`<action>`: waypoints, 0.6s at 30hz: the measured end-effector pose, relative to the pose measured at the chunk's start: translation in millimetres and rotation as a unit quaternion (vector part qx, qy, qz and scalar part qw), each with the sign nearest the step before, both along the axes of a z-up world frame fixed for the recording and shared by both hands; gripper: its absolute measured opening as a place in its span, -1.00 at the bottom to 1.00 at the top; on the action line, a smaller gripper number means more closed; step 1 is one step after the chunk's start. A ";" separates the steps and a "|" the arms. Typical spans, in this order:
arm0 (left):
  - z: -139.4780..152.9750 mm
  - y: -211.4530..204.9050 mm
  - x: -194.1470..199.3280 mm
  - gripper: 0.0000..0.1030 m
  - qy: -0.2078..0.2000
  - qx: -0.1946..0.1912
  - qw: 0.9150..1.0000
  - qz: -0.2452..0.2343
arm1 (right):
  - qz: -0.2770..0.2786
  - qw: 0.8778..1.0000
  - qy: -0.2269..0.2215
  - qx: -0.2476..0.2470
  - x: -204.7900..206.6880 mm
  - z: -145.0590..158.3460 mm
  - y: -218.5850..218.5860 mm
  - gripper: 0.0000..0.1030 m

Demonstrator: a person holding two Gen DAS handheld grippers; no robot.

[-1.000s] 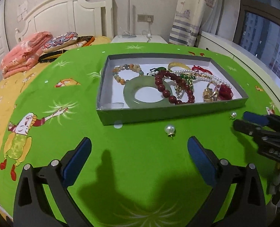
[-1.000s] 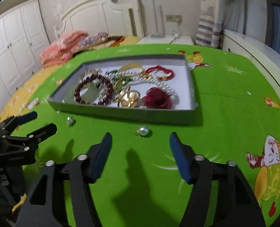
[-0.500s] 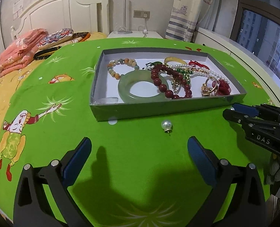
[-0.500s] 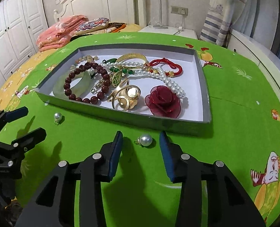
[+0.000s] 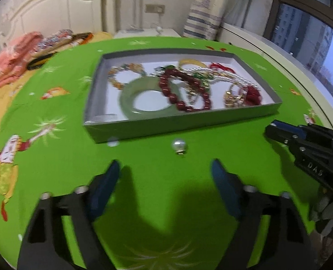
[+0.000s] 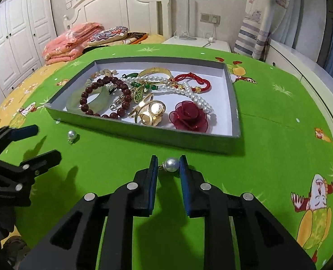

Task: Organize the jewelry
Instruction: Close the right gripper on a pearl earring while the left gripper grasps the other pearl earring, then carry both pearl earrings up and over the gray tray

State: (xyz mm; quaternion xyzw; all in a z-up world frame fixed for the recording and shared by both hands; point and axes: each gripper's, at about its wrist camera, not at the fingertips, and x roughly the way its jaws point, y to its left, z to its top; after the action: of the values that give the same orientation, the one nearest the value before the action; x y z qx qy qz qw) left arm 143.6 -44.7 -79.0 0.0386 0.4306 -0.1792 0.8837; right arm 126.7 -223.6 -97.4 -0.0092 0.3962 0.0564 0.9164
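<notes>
Two loose round white pearl earrings lie on the bright green printed cloth just in front of the shallow grey jewellery box (image 6: 234, 103). At lower centre of the right-wrist view, the right tool (image 6: 168, 165) is closing around one pearl earring (image 6: 171, 164) — pads flanking it, seemingly not yet pressing. The left tool (image 5: 165, 171) is also closing, with nothing between its blades; the other pearl earring (image 5: 178, 145) sits just ahead of it. The step in hand looks like pickup — next, a firm pinch, a lift and a carry over the box wall.
</notes>
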 end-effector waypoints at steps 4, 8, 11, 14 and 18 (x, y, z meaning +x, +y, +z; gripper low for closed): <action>-0.2 -18.2 3.9 -0.05 -0.006 0.018 1.000 -0.022 | 0.001 1.000 -0.004 0.013 -3.5 1.2 -2.3 -0.59; -3.0 -29.4 11.8 -0.35 -0.011 0.033 0.999 -0.023 | 0.003 1.000 -0.006 0.018 -4.8 1.6 -3.4 -0.59; -3.2 -31.8 12.2 -0.68 -0.017 0.040 0.999 -0.024 | 0.003 1.000 -0.007 0.026 -4.9 2.1 -5.5 -0.59; -3.9 -29.9 11.1 -0.74 -0.018 0.034 0.999 -0.026 | 0.005 0.999 -0.011 0.032 -6.7 2.9 -7.2 -0.59; -4.1 -27.9 5.6 -0.74 -0.022 0.034 0.999 -0.028 | 0.005 0.999 -0.017 0.031 -8.4 4.0 -6.4 -0.59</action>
State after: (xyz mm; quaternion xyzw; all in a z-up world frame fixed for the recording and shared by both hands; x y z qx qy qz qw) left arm 149.3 -72.6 -83.1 0.0849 0.4156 -0.1878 0.8859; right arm 118.3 -230.0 -93.4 0.0168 0.3786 0.0729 0.9226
